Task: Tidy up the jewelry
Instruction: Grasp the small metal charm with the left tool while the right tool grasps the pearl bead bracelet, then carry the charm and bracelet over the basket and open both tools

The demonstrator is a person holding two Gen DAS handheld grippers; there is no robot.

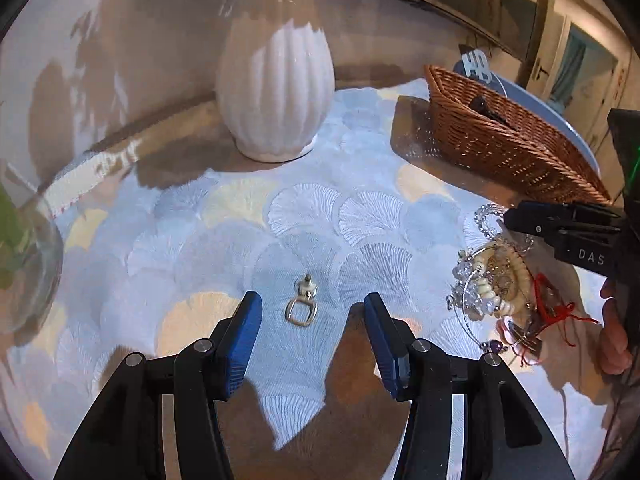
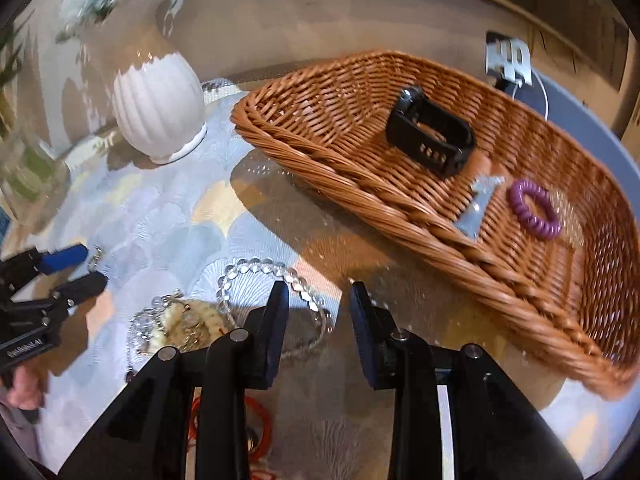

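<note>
Left tongs (image 1: 312, 312) are spread apart with nothing between the blue pads, hovering right over a small silver clasp-like charm (image 1: 301, 307) lying on the shell-patterned cloth (image 1: 304, 208) on the desk. Looks like the pick-up step for that piece: the next move calls for dropping a bit lower so the pads straddle it, then pinching gently, since it's tiny, flat and likely to skate on the fabric.

Right tongs (image 2: 318, 296) are also released, holding nothing, poised near the edge of the jewelry pile (image 2: 188, 320) with a clear bead bracelet (image 2: 276, 276) lying right at the left pad. Whether the pad touches the beads is hard to tell.

The pile itself is a tangle: clear crystal beads, cream-coloured beads, thin wire, a red cord (image 1: 548, 308). It'll probably need teasing apart one strand at a time.

Further out, the wicker basket (image 2: 320, 160) sits just beyond the pile and already has a black watch (image 2: 430, 136), a purple spiral hair tie (image 2: 534, 208) and a small grey item in it. So sorting seems partly done. A white ribbed vase (image 1: 276, 92) stands behind.
</note>
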